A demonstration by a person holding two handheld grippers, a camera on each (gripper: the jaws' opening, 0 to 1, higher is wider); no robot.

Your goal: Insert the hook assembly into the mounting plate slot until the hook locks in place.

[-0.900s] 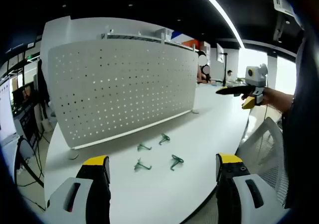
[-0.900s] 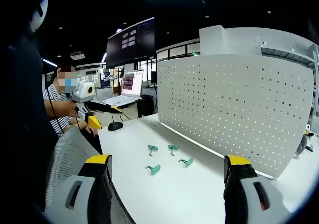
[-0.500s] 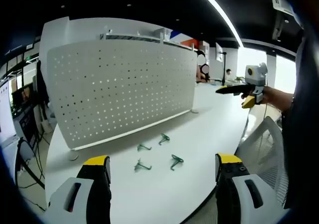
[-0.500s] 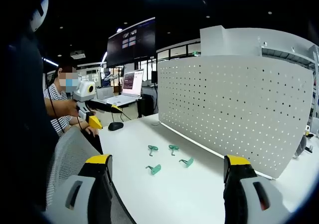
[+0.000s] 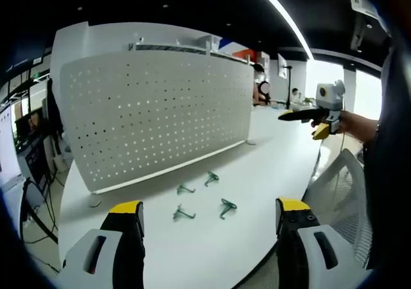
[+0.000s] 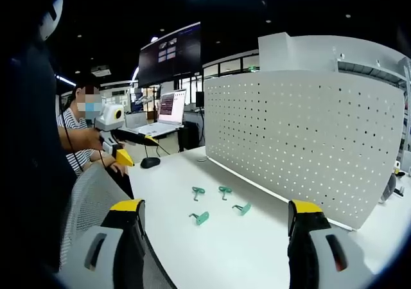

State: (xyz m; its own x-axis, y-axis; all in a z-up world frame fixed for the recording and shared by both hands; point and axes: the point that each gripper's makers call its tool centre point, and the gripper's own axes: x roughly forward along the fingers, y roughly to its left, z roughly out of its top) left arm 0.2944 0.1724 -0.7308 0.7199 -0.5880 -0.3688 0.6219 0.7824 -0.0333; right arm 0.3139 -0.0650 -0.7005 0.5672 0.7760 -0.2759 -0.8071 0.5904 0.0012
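Observation:
A white perforated mounting plate [image 5: 154, 115] [image 6: 308, 141] stands upright along the white table. In front of it several small green hooks lie loose on the tabletop, among them one hook [image 5: 227, 207] nearest me, one hook [image 5: 211, 178] closer to the plate, and one hook [image 6: 200, 218] near the table's front. My left gripper [image 5: 210, 205] hangs above the near edge, open and holding nothing. My right gripper [image 6: 216, 205] is also open and holds nothing. Each gripper also appears in the other view, held in a hand off to the side: right gripper [image 5: 318, 113], left gripper [image 6: 122, 138].
A mesh chair back [image 6: 96, 192] [image 5: 343, 186] sits just off the table's near edge. A laptop [image 6: 168, 109] and a black mouse [image 6: 149, 162] rest at the table's far end. A person [image 6: 74, 131] sits beyond the chair.
Both views have drifted very slightly. The hooks, the plate and both grippers' jaws stand as before.

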